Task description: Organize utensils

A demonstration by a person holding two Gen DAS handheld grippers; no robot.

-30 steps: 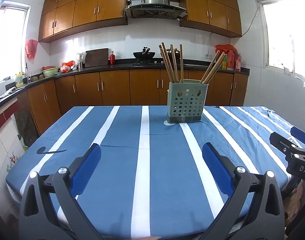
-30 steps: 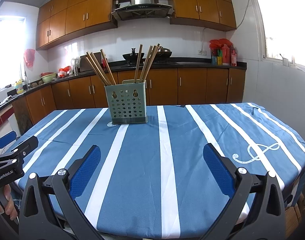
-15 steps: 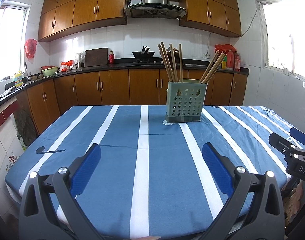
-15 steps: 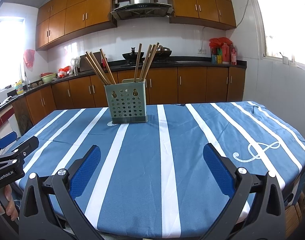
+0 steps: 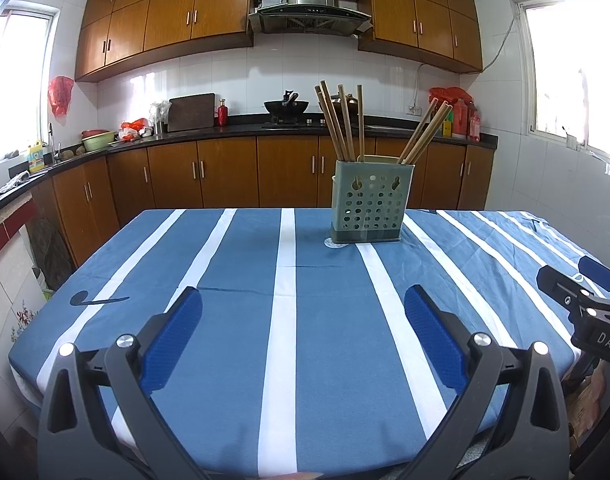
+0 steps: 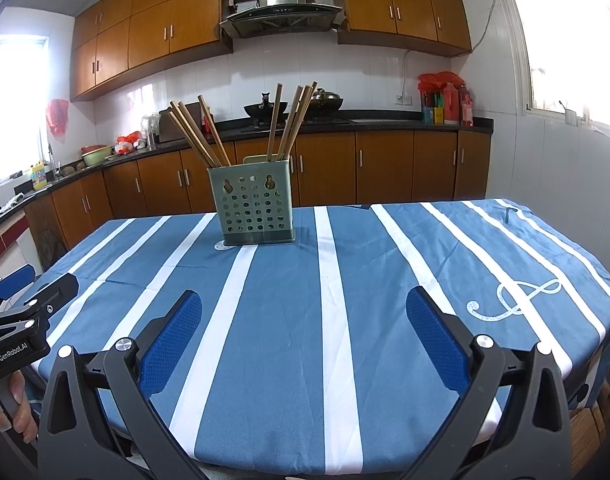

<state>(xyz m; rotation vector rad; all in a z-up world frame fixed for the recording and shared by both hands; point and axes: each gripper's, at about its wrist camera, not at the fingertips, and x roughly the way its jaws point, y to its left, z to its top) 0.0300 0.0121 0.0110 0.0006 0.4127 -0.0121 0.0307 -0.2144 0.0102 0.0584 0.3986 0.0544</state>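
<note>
Chopsticks [image 5: 345, 124] stand in two bunches in a perforated green holder [image 5: 371, 206], one bunch leaning left and one leaning right, the holder upright on the blue, white-striped tablecloth [image 5: 225, 320] toward the table's far edge, roughly midway along it. The left gripper [image 5: 303, 316] is held level above the near edge of the table, pointing straight across at the far edge, its blue-padded fingers [image 5: 173, 336] spread wide with nothing between them; the holder lies ahead of it and a little to its right, well apart. The right gripper [image 6: 303, 316] is posed the same way over the near edge, level and facing the far edge, its fingers [image 6: 435, 340] likewise wide apart and empty; from its camera the holder [image 6: 253, 208] sits ahead and to the left, with the chopsticks [image 6: 197, 132] fanning out of it. Each gripper shows at the margin of the other's view: the right one at the right side of the left camera, the left one at the left side of the right camera, where a person's fingers [image 6: 23, 412] wrap its handle below the near left corner of the table. Neither gripper touches the cloth or the holder.
</note>
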